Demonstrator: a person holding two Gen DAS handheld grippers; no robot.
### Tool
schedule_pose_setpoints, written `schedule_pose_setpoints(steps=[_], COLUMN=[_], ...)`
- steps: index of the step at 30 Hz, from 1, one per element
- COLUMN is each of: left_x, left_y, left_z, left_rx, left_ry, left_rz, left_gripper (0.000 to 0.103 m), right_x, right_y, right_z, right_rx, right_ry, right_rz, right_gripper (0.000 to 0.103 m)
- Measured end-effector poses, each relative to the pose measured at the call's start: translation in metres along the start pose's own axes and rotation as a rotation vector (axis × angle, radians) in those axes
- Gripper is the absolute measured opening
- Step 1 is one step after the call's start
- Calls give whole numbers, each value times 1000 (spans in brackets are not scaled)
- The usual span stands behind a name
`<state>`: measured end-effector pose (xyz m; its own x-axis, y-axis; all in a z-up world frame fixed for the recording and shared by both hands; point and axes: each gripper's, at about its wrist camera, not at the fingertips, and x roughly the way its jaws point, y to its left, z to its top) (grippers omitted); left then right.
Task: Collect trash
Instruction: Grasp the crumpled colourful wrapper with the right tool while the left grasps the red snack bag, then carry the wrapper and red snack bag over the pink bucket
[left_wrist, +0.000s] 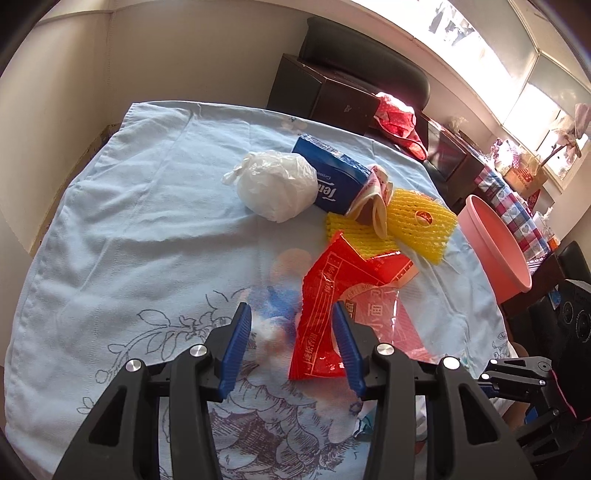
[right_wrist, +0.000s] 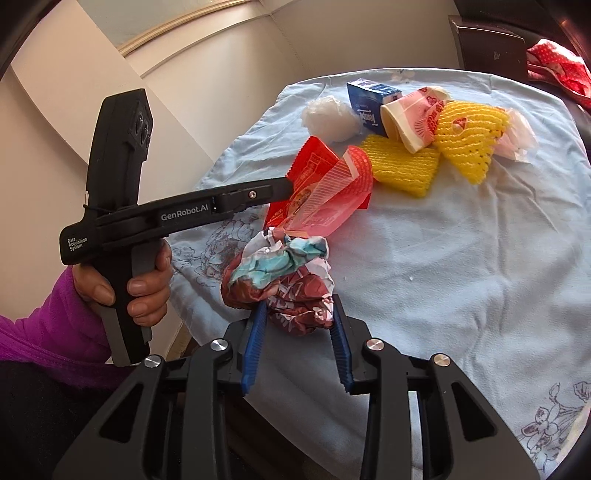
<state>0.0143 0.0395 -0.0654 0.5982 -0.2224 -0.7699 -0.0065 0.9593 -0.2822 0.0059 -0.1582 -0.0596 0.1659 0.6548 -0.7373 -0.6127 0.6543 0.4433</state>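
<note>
Trash lies on a table under a light-blue cloth. A red snack wrapper with a clear pink wrapper lies just ahead of my left gripper, which is open; the wrapper's left part sits between the fingers, untouched by the left one. In the right wrist view the left gripper reaches the red wrapper from the left. My right gripper is shut on a crumpled brown, teal and white wrapper, held just above the cloth.
Farther back lie a white plastic bag ball, a blue tissue pack, a pink paper wrapper and two yellow foam nets. A pink basin stands off the table's right edge. A wall runs along the left.
</note>
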Motion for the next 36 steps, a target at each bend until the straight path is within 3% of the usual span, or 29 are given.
schedule_pose_setpoints(steps=[2, 6, 12, 22, 36], left_x=[3, 4, -4, -34, -46], left_y=[-6, -15, -23, -42, -117], left_z=[-2, -4, -6, 8, 38], left_rx=[18, 40, 63, 88, 197], left_ry=[8, 20, 13, -79, -193], left_rz=[-2, -19, -14, -13, -93], left_gripper=[43, 24, 4, 1, 1], right_x=[-1, -8, -17, -41, -112], right_y=[-2, -5, -10, -27, -79], right_z=[0, -3, -5, -7, -10], right_rx=[7, 11, 26, 62, 194], right_ry=[-2, -13, -34, -114, -377], right_rz=[-9, -19, -34, -99, -294], right_gripper=[35, 35, 35, 35, 35])
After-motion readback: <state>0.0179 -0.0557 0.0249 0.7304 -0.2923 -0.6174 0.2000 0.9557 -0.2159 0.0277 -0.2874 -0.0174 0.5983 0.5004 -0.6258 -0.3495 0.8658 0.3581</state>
